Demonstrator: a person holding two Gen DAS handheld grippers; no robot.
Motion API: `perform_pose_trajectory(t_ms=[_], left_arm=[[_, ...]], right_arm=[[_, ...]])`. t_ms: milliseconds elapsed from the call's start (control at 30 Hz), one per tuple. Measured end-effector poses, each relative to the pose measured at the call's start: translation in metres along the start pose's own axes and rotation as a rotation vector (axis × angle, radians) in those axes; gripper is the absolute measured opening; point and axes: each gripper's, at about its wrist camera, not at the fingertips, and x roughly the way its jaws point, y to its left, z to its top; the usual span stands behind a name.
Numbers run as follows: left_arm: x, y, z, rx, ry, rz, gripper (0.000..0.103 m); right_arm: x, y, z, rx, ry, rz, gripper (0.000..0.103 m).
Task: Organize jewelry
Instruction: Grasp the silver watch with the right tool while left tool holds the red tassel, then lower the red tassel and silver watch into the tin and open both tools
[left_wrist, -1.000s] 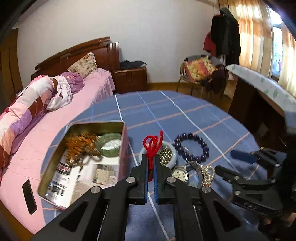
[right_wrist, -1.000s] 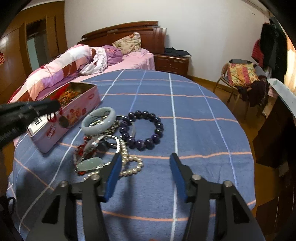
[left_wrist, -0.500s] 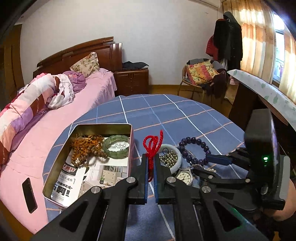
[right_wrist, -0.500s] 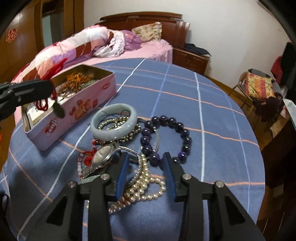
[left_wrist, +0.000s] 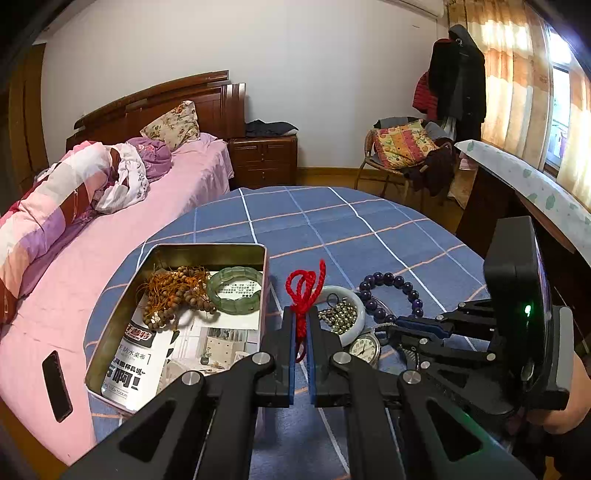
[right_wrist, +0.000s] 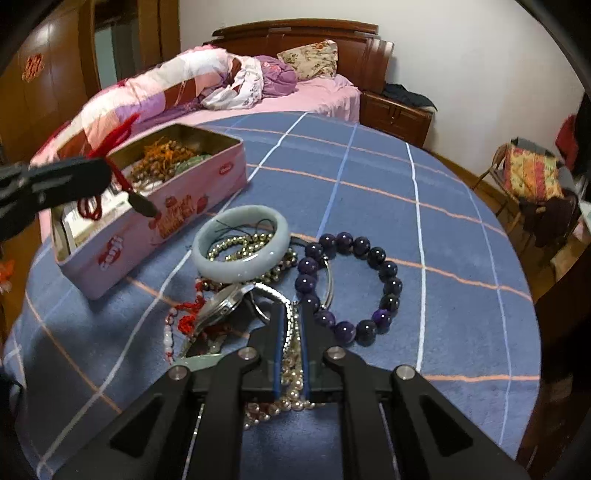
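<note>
Left gripper (left_wrist: 301, 334) clamped on red cord (left_wrist: 303, 291), tin (left_wrist: 110, 332) just left; right gripper (right_wrist: 291, 332) closed on pearl strand (right_wrist: 290, 373), purple bead bracelet (right_wrist: 369, 254) just right.

A blue tabletop cloth (right_wrist: 369, 192) crossed by white and orange lines carries a pale grey-green bangle (right_wrist: 240, 258), a dark purple bead bracelet (right_wrist: 369, 258) and cream pearls (right_wrist: 291, 369), beside a pink tin (right_wrist: 177, 214) printed with red motifs. Inside the tin's gold-toned walls lie brown wooden beads (left_wrist: 177, 295) on orange cord and a translucent green bracelet (left_wrist: 234, 295). Black tongs (left_wrist: 301, 332) with blue pads pinch a bright red cord (left_wrist: 304, 291), and a pink bed (left_wrist: 110, 236) holds a quilt patched in pink, white, purple and maroon.
</note>
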Motion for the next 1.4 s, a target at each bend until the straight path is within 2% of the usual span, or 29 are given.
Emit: perform_pose_trajectory(t_ms=[400,833,1400], left_arm=[[-0.014,0.005,0.006,-0.008,-0.029,0.004,0.003],[-0.040,0.014,0.025,-0.004,-0.100,0.008,0.003],[-0.053,0.067,0.040,-0.037,-0.133,0.110,0.003]], right_arm=[[-0.038,0.004,0.014,0.047,-0.148,-0.006,0.006],[-0.061,0.006,0.035,0.037,-0.237,-0.019,0.006],[-0.071,0.032,0.064,-0.011,-0.304,0.011,0.006]])
